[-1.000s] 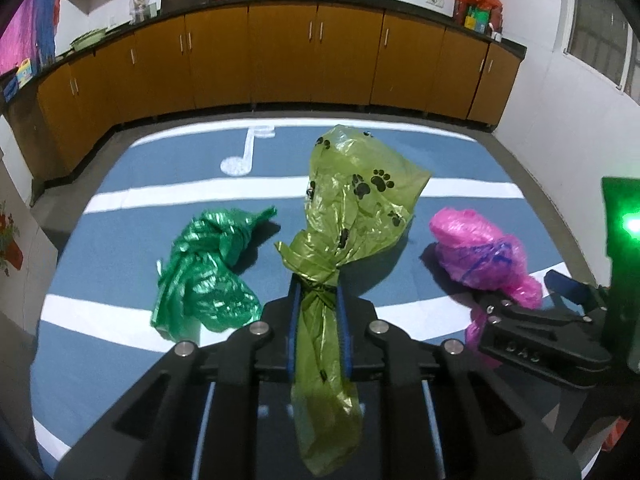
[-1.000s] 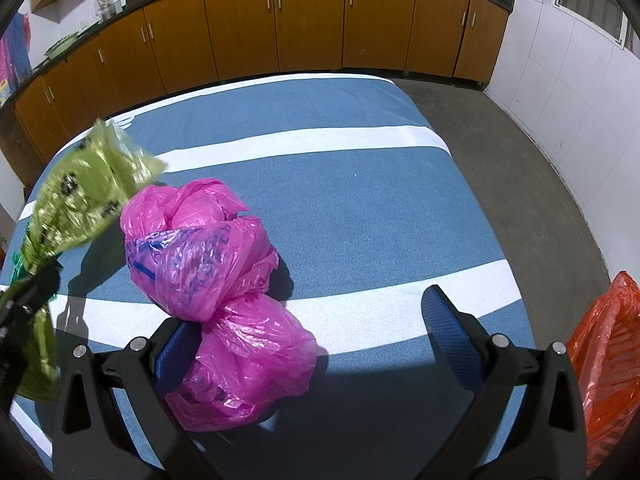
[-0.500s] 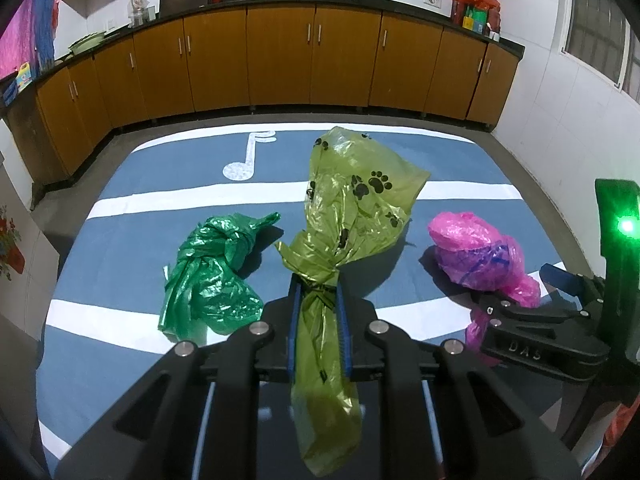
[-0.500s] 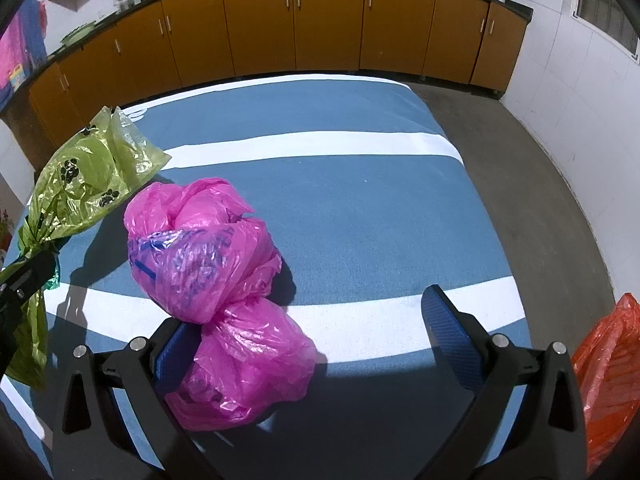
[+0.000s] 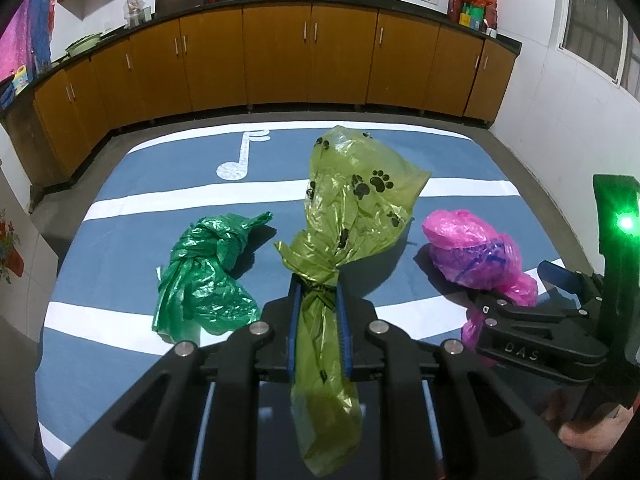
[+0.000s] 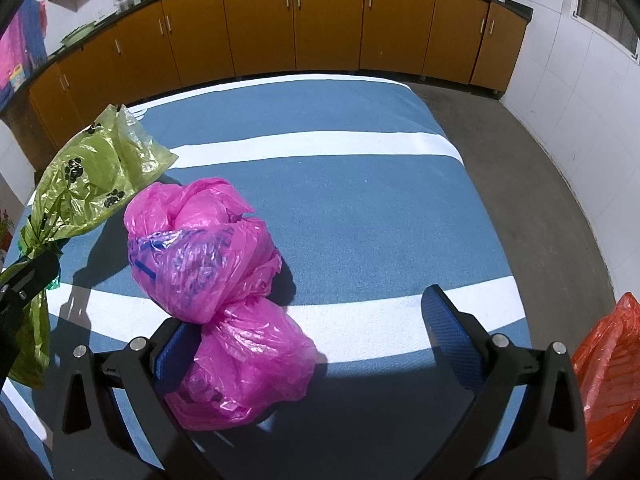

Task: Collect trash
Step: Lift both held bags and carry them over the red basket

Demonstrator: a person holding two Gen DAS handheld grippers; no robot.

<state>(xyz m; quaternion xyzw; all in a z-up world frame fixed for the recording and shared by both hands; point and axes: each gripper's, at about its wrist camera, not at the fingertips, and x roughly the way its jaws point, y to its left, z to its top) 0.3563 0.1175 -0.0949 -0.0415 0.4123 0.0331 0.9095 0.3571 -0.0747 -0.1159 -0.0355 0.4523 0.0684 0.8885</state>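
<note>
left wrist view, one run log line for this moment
left tool: shut on olive bag | right tool: open at pink bag | green bag: on mat

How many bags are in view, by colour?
Olive green bag with paw prints: 1, pinched between the left gripper's fingers
Dark green bag: 1
Pink bag: 1, between the open fingers of the right gripper
Orange bag: 1, at the right edge
Total: 4
</note>
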